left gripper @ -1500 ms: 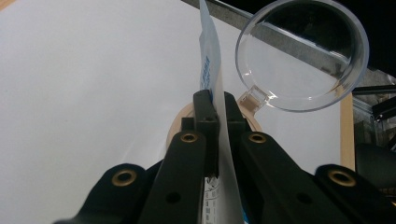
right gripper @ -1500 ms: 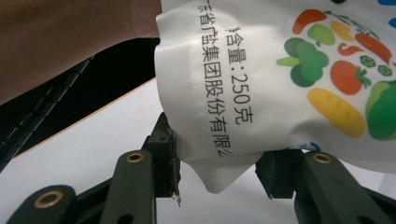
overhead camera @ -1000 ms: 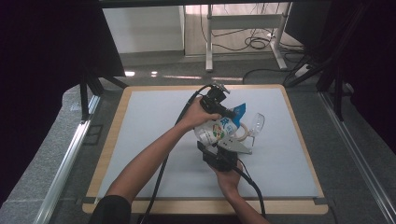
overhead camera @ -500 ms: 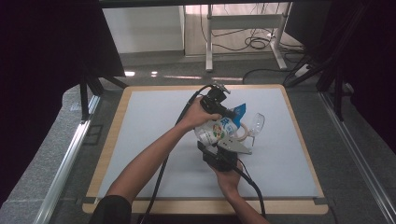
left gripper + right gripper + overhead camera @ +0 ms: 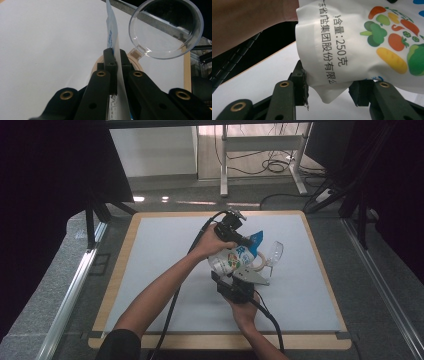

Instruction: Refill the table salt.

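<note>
We see the pouch (image 5: 235, 257) mid-table (image 5: 150, 250), the left gripper (image 5: 243, 240) at its far end, the right gripper (image 5: 239, 279) at its near end, the measuring cup (image 5: 272, 254) just right of it

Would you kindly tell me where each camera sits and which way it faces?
High view: above the person's side, looking forward and down on the table; forearms, left gripper and right gripper show.
Left gripper view: rides that gripper, looking along its fingers, shut on the pouch; a clear cup lies beyond.
Right gripper view: looks along its fingers, which flank the pouch's corner; a forearm shows.
All views share the pouch.
</note>
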{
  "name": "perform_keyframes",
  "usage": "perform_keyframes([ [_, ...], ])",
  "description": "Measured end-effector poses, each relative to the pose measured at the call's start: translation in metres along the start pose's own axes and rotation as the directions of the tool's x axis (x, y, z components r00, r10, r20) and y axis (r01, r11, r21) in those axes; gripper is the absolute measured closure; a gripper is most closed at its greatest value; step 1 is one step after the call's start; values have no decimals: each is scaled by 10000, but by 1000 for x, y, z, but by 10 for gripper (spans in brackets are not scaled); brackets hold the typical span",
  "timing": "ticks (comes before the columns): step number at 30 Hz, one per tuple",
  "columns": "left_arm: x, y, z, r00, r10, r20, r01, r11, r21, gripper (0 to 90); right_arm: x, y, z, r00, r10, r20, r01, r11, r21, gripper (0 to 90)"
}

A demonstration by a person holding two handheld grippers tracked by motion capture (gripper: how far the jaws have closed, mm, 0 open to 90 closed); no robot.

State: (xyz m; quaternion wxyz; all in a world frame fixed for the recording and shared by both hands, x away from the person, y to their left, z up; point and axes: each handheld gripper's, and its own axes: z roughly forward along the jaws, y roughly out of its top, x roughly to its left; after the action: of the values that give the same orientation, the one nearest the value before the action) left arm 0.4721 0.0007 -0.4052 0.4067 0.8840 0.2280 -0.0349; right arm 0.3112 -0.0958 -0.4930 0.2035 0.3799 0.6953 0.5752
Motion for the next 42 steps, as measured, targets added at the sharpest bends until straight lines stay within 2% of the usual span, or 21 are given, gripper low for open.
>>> perform_keyframes([
  [29,0,3,3,10000,39,-4,-39,10000,27,898,1,-1,1,9996,184,227,-180,9997,-182,558],
  [42,1,5,2,10000,41,-80,-40,9999,130,898,-3,0,0,9992,391,12,-391,9990,-236,560],
])
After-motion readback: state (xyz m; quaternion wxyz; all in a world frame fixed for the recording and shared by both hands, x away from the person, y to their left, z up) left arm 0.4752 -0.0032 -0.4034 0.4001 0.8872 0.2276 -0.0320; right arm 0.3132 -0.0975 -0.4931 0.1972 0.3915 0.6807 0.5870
